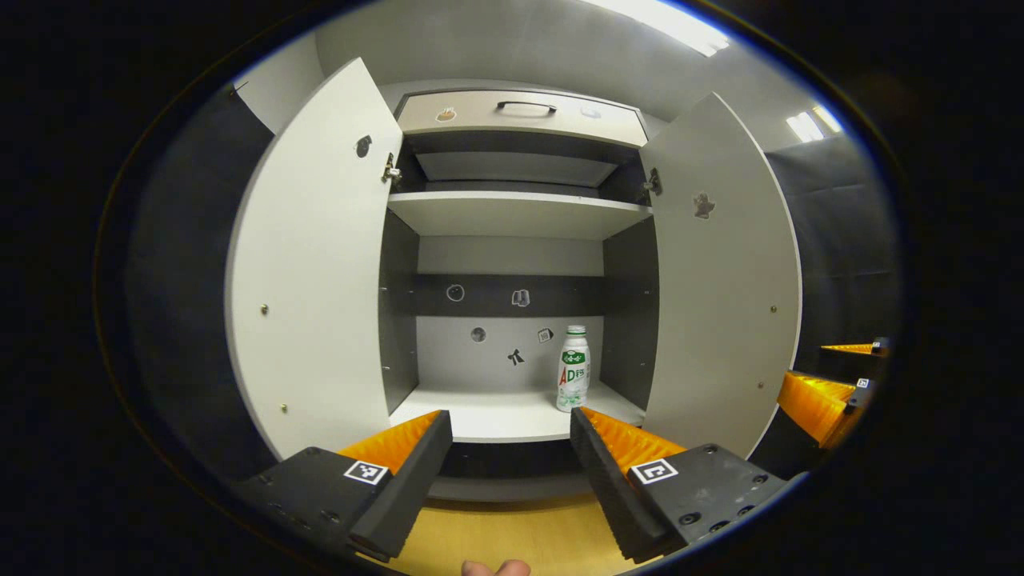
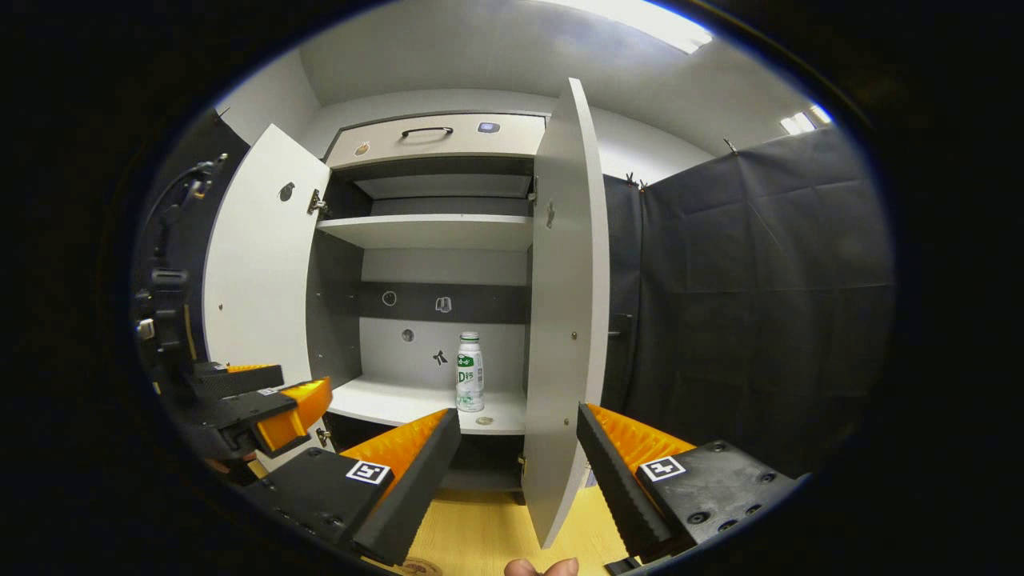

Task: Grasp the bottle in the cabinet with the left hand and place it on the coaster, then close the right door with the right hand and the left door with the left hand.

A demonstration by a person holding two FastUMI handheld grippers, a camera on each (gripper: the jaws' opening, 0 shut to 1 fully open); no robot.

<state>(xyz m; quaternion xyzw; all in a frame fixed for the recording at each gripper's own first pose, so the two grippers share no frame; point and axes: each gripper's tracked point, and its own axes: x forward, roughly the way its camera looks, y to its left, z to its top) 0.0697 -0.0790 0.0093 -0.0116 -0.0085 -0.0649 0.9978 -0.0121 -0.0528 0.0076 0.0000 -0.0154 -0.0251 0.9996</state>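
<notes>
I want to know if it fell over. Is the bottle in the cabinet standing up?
Yes, upright. The bottle stands on the lower shelf with its cap on top, and both cabinet doors are open.

Your fingertip [image 1: 496, 568] is cut off at the bottom edge; the coaster [image 2: 419, 567] likewise; cabinet stickers [image 1: 520, 298] too small to tell.

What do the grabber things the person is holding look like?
Each gripper, the left gripper and the right gripper, has two long wedge-shaped fingers with ridged, saw-toothed inner faces. Each finger sits on a flat block with screw holes and a small square black-and-white marker tag. In the right gripper view, the left gripper's body shows as a dark frame with cables.
</notes>
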